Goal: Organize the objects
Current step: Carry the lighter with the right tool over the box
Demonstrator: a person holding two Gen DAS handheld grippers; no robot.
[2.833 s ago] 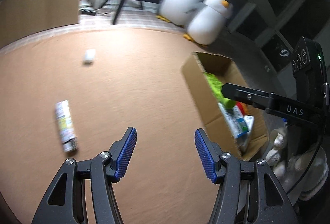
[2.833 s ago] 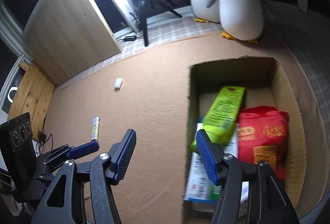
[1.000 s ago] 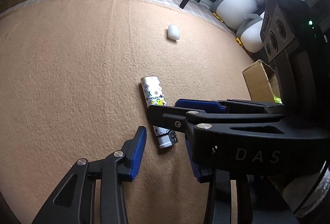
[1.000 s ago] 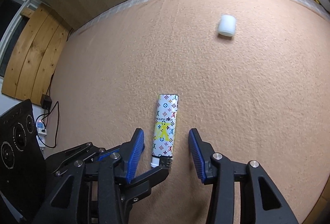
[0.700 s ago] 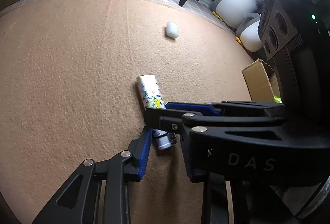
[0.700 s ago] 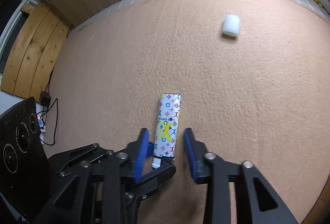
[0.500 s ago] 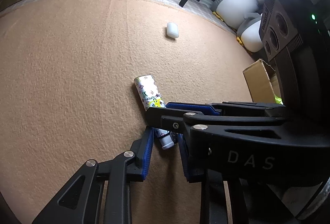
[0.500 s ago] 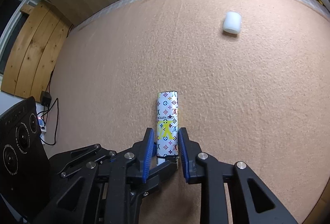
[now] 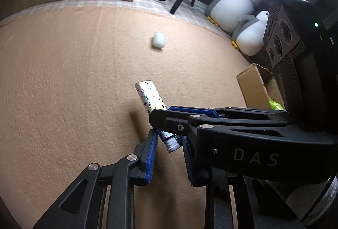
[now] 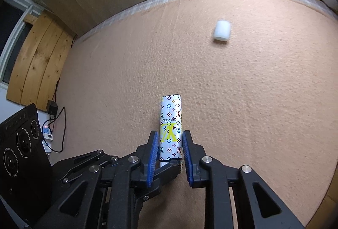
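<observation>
A: Where is the patterned lighter (image 10: 170,127)?

B: Pinched in the right tool (image 10: 169,151), lifted off the carpet (image 10: 243,102), unlike a second ago. Left tool (image 9: 169,153) is parted around its cap.

A: Room?

B: Open carpet; white case (image 10: 221,33) far ahead, box (image 9: 253,85) right.

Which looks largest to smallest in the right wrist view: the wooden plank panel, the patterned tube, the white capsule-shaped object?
1. Wooden plank panel, largest by far.
2. White patterned tube, held in the right claw; nearness to the camera inflates it.
3. White capsule-shaped object, smallest, though it lies farther off on the carpet.
</observation>
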